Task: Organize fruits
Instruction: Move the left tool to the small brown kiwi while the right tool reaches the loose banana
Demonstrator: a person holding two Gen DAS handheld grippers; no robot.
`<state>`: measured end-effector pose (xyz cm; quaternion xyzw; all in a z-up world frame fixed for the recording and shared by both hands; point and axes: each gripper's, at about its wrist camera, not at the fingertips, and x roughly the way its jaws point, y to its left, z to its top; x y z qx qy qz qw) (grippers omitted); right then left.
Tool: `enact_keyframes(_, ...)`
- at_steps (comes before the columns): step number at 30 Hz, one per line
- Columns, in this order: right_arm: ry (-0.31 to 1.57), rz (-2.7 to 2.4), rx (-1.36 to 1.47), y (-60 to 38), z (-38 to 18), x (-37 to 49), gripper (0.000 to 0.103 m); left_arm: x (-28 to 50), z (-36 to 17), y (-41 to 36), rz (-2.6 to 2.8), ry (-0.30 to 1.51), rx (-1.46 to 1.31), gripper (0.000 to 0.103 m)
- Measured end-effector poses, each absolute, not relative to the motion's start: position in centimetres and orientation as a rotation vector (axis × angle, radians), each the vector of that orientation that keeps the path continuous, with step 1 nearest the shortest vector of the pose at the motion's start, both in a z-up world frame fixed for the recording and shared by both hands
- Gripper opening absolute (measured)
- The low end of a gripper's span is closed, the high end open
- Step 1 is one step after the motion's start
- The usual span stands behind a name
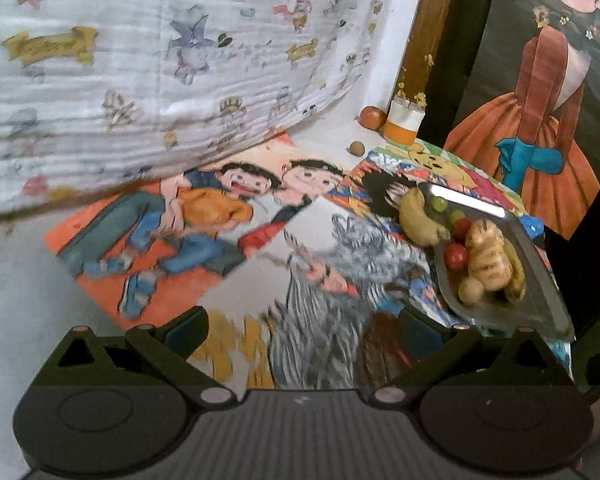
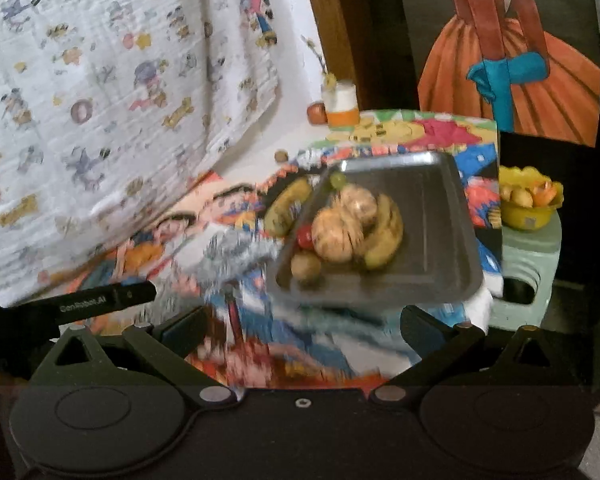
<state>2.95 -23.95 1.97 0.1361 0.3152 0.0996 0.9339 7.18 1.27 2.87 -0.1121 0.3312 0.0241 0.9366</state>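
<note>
Left gripper (image 1: 302, 332): low in the left wrist view, jaws spread wide, nothing between the fingers; it hangs over the painted cartoon cloth (image 1: 220, 216).
Right gripper (image 2: 302, 330): low in the right wrist view, jaws likewise spread wide and empty, aimed at the near edge of the tray.
Metal tray (image 2: 440, 216): centre right of the right wrist view, right of centre in the left wrist view (image 1: 540, 264); it rests on the colourful cloth.
Fruit pile: heaped in the left part of the tray, the right part bare.
Striped round fruit (image 2: 342, 220): two pale, brown-streaked pieces touching each other at the middle of the pile; blurred.
Bananas (image 2: 384, 232): curved against the right side of the striped pieces.
Red tomato (image 2: 305, 237): on the pile's left edge; the left wrist view shows two red ones (image 1: 456, 256).
Green grape (image 2: 337, 179): at the tray's far left corner.
Small brown fruit (image 2: 306, 267): at the front of the pile, touching the striped piece.
Yellow-green fruit (image 2: 286, 206): long, lying on the cloth just outside the tray's left rim.
Orange-based jar (image 2: 342, 104): upper centre, at the far edge of the cloth, a round orange fruit (image 2: 317, 113) just beside it.
Small nut-like ball (image 2: 281, 156): alone on the white surface, near the cloth's far corner.
Yellow bowl (image 2: 528, 212): right edge of the right wrist view, on a pale green stool (image 2: 532, 264), filled with yellow and orange items too blurred to identify.
Patterned white sheet (image 1: 140, 60): fills the upper left of both views.
</note>
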Motion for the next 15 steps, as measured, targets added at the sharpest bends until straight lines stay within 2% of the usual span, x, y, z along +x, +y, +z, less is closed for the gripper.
enact_keyframes(4,0.628,0.199,0.296,-22.3,2.2,6.1,0.102,11.7,3.1,2.9,0.011,0.685,-0.193,0.103)
enact_keyframes(10,0.747,0.269,0.328,-18.8,1.4,12.0,0.102,19.1,2.4,5.3,-0.115,0.743,-0.123,0.103)
enact_keyframes(15,0.803,0.254,0.338,-17.5,3.0,15.1,0.102,23.1,2.7,5.5,-0.165,0.789,-0.058,0.103)
